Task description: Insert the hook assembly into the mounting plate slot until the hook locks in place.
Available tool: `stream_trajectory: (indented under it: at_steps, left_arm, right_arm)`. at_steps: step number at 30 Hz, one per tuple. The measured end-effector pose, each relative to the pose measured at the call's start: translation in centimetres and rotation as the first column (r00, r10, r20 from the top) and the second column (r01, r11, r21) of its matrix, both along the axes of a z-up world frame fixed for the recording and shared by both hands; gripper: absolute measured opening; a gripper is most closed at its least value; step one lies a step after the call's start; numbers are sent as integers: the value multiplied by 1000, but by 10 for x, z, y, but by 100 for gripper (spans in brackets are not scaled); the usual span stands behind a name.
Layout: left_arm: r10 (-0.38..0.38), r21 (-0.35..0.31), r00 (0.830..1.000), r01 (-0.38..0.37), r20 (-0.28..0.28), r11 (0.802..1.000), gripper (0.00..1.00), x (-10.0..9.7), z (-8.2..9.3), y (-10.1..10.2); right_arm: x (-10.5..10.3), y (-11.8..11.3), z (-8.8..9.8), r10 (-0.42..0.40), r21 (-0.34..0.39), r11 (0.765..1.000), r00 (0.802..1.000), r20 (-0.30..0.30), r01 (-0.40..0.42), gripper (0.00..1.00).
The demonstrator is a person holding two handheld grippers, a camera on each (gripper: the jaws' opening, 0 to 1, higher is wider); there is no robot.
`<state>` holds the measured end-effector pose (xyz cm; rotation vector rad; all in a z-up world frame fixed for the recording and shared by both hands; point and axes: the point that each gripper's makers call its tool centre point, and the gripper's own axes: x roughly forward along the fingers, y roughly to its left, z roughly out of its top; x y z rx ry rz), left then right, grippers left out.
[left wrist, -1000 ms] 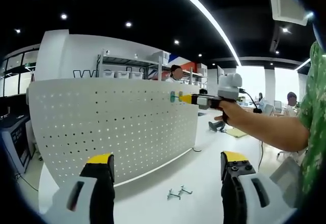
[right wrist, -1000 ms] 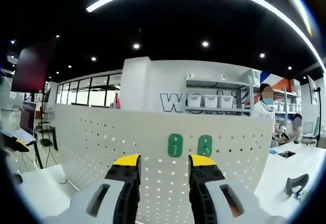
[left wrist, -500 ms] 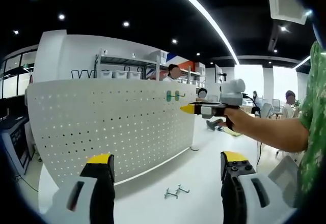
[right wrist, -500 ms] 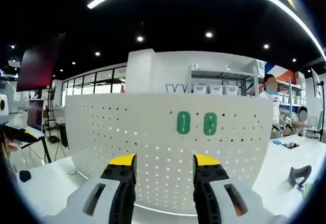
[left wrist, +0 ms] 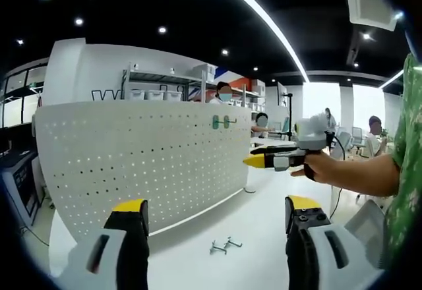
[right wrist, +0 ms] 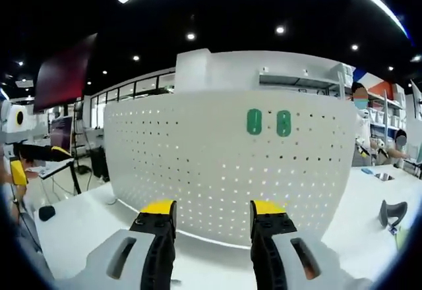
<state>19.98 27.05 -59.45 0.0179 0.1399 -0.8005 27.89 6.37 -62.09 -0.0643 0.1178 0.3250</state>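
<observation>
Matt white sheet, probably painted metal, for the upright mounting plate (left wrist: 142,161) — perforated in even rows, smooth between the holes. Glossy green plastic on the two hook assembly (right wrist: 268,122) tabs seated near its top edge. Bare wire metal, dull grey sheen, for the loose hooks (left wrist: 221,246) lying on the table (left wrist: 264,227). Smooth white table top, faintly reflective under the ceiling lights. Left gripper (left wrist: 217,221) and right gripper (right wrist: 211,223): matt black plastic fingers capped in yellow, pale grey moulded shells behind — satin, not shiny. Green patterned cloth on the sleeve (left wrist: 405,151), soft and matt.
</observation>
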Motion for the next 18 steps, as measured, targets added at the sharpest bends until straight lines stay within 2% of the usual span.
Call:
stream_trajectory:
  at_steps: [10,18]
  left_arm:
    - [-3,8,1000,3,-17,1000,87,-9,-11,-4]
    - [-7,10,999,8,-40,1000,87,-18,-22,-9]
  right_arm:
    - [-31,22,-29,71,-31,997,995,-65,-74,45]
    - [-44,24,-39,91,-44,994,992,-87,-95,45]
